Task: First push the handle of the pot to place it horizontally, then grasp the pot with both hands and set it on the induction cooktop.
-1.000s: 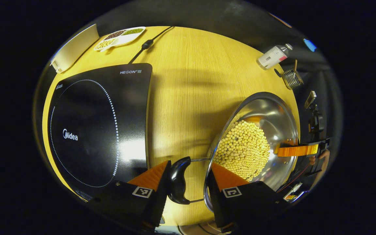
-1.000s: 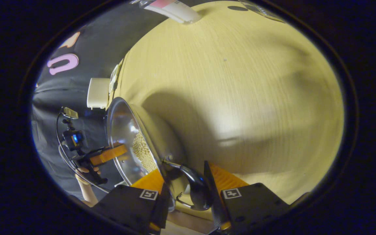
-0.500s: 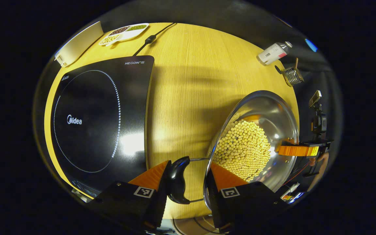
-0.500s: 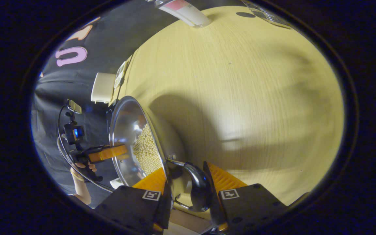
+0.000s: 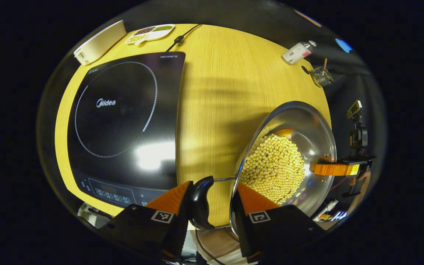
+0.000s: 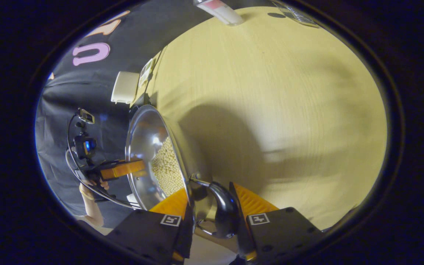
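Note:
A steel pot (image 5: 307, 125) holding yellow soybeans (image 5: 274, 169) hangs tilted above the wooden table (image 5: 219, 92), held at both side handles. My left gripper (image 5: 214, 184) is shut on the pot's black handle (image 5: 200, 202), its fingers on either side of the grip. My right gripper (image 6: 209, 187) is shut on the opposite black handle (image 6: 225, 213). Each gripper appears across the pot in the other's view: the right gripper (image 5: 335, 169) and the left gripper (image 6: 122, 169). The black induction cooktop (image 5: 123, 121) lies on the table to the pot's left, bare.
Behind the cooktop lie a white box (image 5: 98, 42), a divided dish of beans (image 5: 149, 32) and the power cord (image 5: 180, 36). A bottle (image 5: 296, 53) and a small wire basket (image 5: 320, 76) sit at the far right. The table's near edge runs just below the handle.
Both grippers have risen with the pot. In the left gripper view the cooktop has slid up, its control strip and the table's near edge now show. The pot's shadow has spread.

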